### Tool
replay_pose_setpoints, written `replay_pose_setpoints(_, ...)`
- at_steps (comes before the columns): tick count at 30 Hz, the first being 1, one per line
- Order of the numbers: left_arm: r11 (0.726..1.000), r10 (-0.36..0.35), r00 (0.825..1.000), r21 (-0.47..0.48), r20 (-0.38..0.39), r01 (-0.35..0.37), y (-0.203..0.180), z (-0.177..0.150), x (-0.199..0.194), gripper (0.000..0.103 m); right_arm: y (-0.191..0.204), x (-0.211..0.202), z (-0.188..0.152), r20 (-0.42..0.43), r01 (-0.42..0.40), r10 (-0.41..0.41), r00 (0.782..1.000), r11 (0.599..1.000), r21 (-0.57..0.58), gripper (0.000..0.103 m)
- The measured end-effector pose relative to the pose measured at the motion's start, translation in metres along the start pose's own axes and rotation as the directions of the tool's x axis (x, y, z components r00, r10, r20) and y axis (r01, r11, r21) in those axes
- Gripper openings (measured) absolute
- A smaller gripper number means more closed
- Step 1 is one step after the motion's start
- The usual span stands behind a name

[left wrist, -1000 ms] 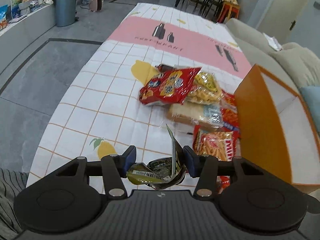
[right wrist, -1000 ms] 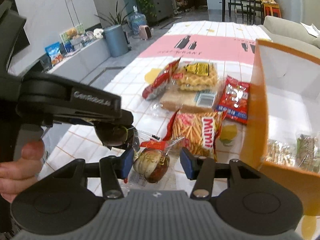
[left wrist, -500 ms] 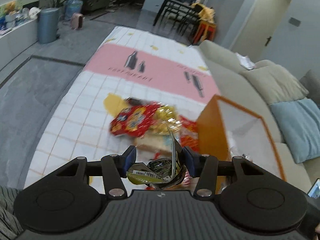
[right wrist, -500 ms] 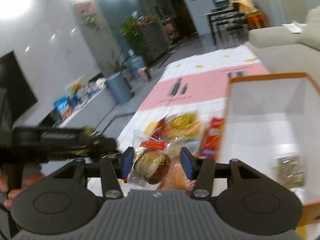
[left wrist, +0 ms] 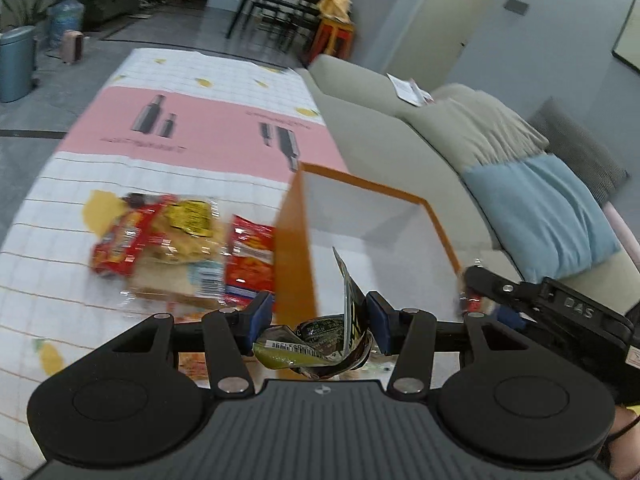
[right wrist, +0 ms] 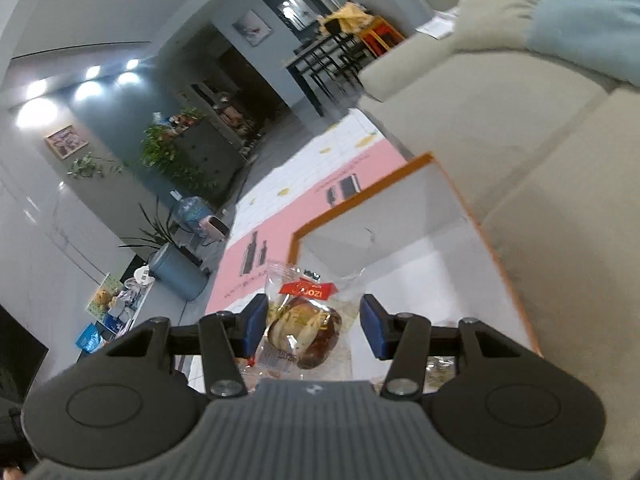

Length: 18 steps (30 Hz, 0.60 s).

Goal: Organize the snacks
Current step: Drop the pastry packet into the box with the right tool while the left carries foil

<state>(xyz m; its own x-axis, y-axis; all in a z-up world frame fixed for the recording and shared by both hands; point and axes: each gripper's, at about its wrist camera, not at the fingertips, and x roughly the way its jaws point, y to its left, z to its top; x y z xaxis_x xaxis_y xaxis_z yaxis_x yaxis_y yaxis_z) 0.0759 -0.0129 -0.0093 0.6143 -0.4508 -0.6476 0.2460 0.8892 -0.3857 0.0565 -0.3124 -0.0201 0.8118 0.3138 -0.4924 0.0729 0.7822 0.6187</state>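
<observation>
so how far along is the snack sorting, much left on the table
Partly done. A few packets already show at the bottom of the orange-walled white box, blurred under the right gripper. In hand: the left gripper holds a crumpled green-and-black foil packet, the right gripper a clear-wrapped brown pastry, both over the box. Left: the pile of red and yellow snack bags on the checked tablecloth.

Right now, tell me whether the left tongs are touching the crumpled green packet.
Touching. The left wrist view shows the left tongs with both blue pads pressed against the crumpled green packet, which hangs between them.
</observation>
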Motion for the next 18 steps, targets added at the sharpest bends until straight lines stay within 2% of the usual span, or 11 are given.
replay_pose_setpoints(3,1.000,-0.018,0.999,0.014,-0.027,0.018,-0.010,-0.001,0.013,0.058,-0.001,0.007,0.001,-0.052,0.091,-0.093,0.994,0.995,-0.044,0.050)
replay_pose_setpoints(6,0.998,-0.030,0.999,0.048,-0.030,0.032,-0.021,-0.004,0.019,0.058,0.005,0.015,-0.005,-0.074,0.208,-0.222,0.972,0.965,-0.159,0.050)
replay_pose_setpoints(7,0.998,-0.026,0.999,0.055,-0.035,0.028,-0.023,-0.004,0.022,0.058,0.007,0.017,-0.006,-0.069,0.240,-0.258,0.964,0.950,-0.201,0.050)
replay_pose_setpoints(10,0.997,-0.025,0.999,0.073,-0.041,0.028,-0.029,-0.006,0.029,0.058,0.022,0.023,-0.013,-0.014,0.347,-0.376,0.926,0.867,-0.358,0.050)
replay_pose_setpoints(16,0.994,-0.045,0.998,0.098,-0.036,0.049,-0.036,-0.010,0.030,0.058,0.016,0.019,-0.015,0.016,0.416,-0.457,0.889,0.793,-0.444,0.050)
replay_pose_setpoints(18,0.994,-0.050,0.998,0.099,-0.036,0.053,-0.036,-0.009,0.030,0.058,0.010,0.019,-0.015,-0.006,0.417,-0.473,0.881,0.783,-0.462,0.050)
